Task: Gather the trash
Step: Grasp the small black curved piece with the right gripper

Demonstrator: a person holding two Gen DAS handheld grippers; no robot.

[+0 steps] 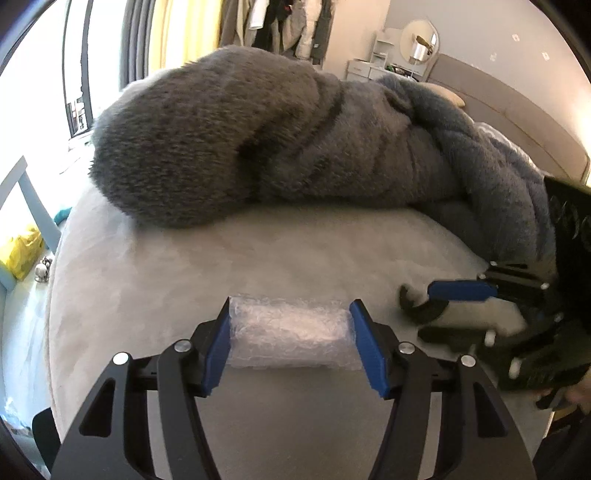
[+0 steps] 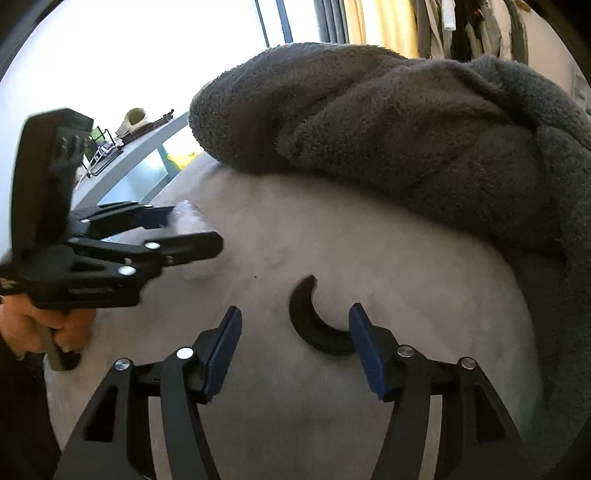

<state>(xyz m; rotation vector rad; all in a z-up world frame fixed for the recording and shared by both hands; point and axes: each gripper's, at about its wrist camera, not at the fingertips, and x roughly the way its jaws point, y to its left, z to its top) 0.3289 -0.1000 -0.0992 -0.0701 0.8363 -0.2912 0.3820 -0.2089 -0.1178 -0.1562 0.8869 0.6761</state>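
I'm working in a bedroom at home — a wide bed [image 1: 295, 258] under a rumpled grey fleece blanket [image 1: 258, 140], an upholstered headboard [image 1: 517, 110] behind it. Clothes hang on a rail [image 1: 280, 26] by the curtains [image 1: 173, 33], and a round mirror [image 1: 421, 40] tops a small vanity.

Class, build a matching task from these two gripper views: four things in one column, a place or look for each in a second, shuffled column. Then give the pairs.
Things:
1. bubble wrap
2. black curved piece
3. grey blanket
4. yellow bag

Descriptions:
A. heaped along the far side of the bed
B. down beside the bed, near a blue frame
C. between the left gripper's blue pads
D. crescent-shaped, lying ahead of the right gripper

Pairs: 1-C, 2-D, 3-A, 4-B
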